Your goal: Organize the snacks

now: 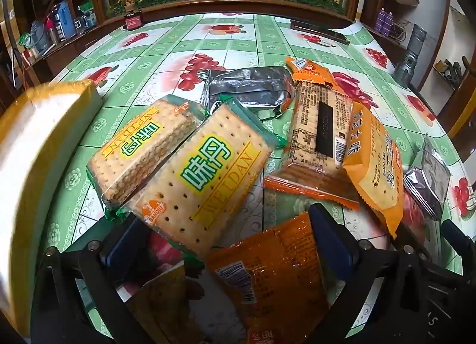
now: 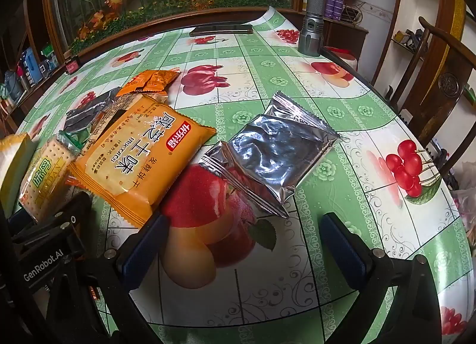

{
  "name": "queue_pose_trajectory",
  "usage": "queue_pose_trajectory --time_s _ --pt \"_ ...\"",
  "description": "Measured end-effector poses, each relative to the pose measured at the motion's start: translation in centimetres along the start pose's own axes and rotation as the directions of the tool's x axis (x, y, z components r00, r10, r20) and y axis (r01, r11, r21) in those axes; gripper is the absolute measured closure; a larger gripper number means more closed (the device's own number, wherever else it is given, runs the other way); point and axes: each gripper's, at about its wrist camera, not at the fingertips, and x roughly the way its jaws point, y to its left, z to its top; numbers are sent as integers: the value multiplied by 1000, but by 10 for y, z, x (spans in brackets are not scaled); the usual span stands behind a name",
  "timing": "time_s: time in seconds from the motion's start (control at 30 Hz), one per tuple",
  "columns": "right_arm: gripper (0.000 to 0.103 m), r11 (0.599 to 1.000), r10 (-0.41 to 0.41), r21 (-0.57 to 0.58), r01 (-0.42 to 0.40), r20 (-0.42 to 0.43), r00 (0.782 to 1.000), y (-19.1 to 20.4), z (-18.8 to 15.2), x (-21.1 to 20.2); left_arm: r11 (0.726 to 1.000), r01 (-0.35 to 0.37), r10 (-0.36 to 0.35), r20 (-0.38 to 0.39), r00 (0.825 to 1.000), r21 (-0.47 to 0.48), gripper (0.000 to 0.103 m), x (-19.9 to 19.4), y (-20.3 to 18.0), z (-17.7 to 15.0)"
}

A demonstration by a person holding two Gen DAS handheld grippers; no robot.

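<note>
Both claws spread wide, nothing gripped. Left gripper low over the jumbled heap: Weidan cracker pack overlapping an orange biscuit pack. Right gripper just short of the lone silver foil packet. Risk: snagging two overlapped wrappers together, or slick foil skidding off across the tablecloth.

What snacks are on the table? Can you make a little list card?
table: green fruit-print cloth
green cracker packs: two, side by side
orange biscuit pack: beside them
silver packet: lying alone
left tool: open, over an orange wrapper
right tool: open, holding nothing
torch: standing at far edge
</note>
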Motion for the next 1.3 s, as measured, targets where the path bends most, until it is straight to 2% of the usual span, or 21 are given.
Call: queue_pose_trajectory --time_s 0.07,1.07,1.3 --pt "0 1000 1 1 -1 1 1000 0 0 0 1000 -18 18 -29 999 19 0 2 -3 2" --pt "0 1000 -1 0 1 -1 1000 0 0 1 1000 -19 19 -22 1000 18 0 2 -3 2" --pt "0 1000 -1 11 2 -14 1000 1 -3 0 996 -70 69 -26 997 -57 0 1 -6 1"
